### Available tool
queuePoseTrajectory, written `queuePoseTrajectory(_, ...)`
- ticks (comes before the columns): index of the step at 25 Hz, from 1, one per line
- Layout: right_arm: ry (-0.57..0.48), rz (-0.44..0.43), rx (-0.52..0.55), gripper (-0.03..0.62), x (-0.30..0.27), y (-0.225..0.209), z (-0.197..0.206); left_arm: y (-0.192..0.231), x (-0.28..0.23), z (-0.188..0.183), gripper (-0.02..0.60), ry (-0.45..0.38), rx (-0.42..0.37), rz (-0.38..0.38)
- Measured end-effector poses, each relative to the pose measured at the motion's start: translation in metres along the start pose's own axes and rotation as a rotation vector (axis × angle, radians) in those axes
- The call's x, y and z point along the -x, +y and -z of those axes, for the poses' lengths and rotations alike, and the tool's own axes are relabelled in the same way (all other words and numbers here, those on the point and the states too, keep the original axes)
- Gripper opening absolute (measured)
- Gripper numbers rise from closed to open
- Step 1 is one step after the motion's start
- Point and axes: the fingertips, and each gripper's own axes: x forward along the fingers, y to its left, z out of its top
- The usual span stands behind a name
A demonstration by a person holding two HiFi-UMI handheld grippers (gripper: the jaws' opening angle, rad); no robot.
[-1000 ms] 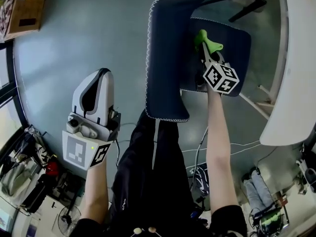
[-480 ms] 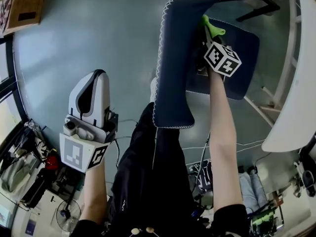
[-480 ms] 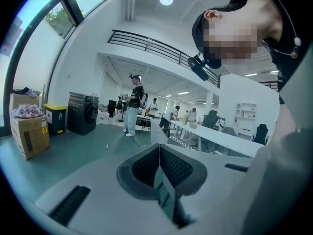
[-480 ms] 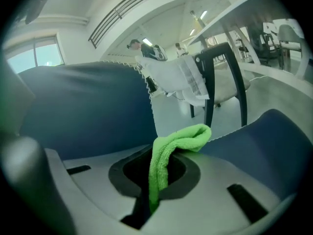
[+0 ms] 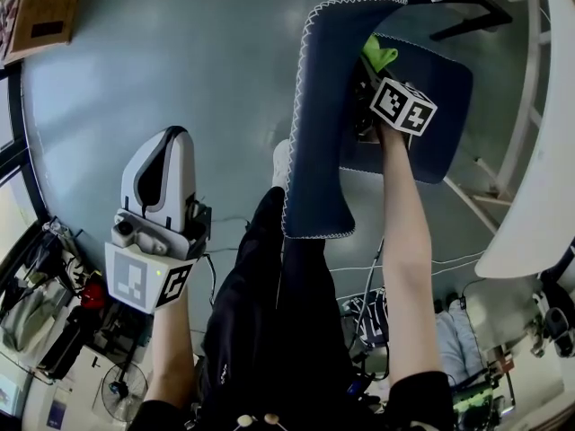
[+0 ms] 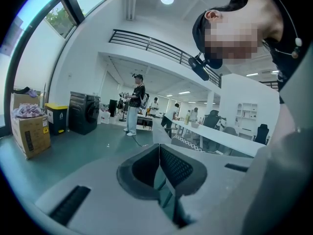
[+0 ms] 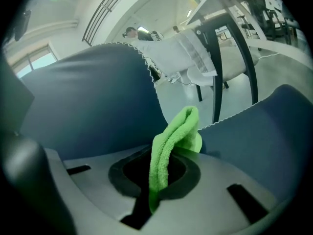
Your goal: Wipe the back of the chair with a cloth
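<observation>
In the head view the chair's dark blue backrest (image 5: 319,124), edged with white stitching, stands beside its blue seat (image 5: 445,97). My right gripper (image 5: 370,70) reaches in over the seat, close against the backrest's front face, shut on a green cloth (image 5: 379,54). In the right gripper view the folded cloth (image 7: 171,141) sticks up out of the right gripper (image 7: 161,175), with the backrest (image 7: 93,102) to its left and the seat (image 7: 264,131) to its right. My left gripper (image 5: 169,142) hangs over the floor left of the chair. The left gripper (image 6: 160,165) is shut and empty.
A white table (image 5: 539,151) curves along the right edge, with black legs (image 5: 458,12) behind the chair. A cardboard box (image 5: 40,7) sits at the far left. The person's dark trousers (image 5: 278,312) are just below the backrest. Cables and bags lie on the floor.
The right gripper has carried the cloth closer in against the backrest and lower toward the seat. The left gripper has drifted slightly down-left, still shut.
</observation>
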Motion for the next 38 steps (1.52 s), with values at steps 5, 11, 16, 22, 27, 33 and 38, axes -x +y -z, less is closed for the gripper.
queuePoseTrajectory(5,0.041,-0.044,0.002,0.018,0.004,0.004,0.010,-0.005,-0.006,0.000,0.006,-0.001,0.002,0.019)
queuePoseTrajectory(11,0.066,-0.087,0.003,0.018,0.018,0.013,0.030,-0.012,-0.010,-0.001,0.006,0.000,0.003,0.042)
queuePoseTrajectory(16,0.093,-0.124,0.022,0.018,0.032,0.019,0.055,-0.016,-0.013,-0.004,0.006,-0.007,-0.001,0.059)
queuePoseTrajectory(22,0.085,-0.137,-0.012,0.018,0.044,0.023,0.076,-0.020,-0.016,-0.006,0.006,-0.008,-0.006,0.074)
queuePoseTrajectory(27,0.096,-0.158,-0.019,0.018,0.052,0.025,0.087,-0.026,-0.019,-0.004,0.006,-0.007,-0.009,0.086)
queuePoseTrajectory(33,0.143,-0.213,-0.044,0.018,0.068,0.028,0.112,-0.031,-0.022,-0.005,0.006,-0.010,-0.011,0.100)
queuePoseTrajectory(38,0.206,-0.254,-0.058,0.018,0.085,0.030,0.140,-0.030,-0.022,-0.007,0.006,-0.013,-0.016,0.099)
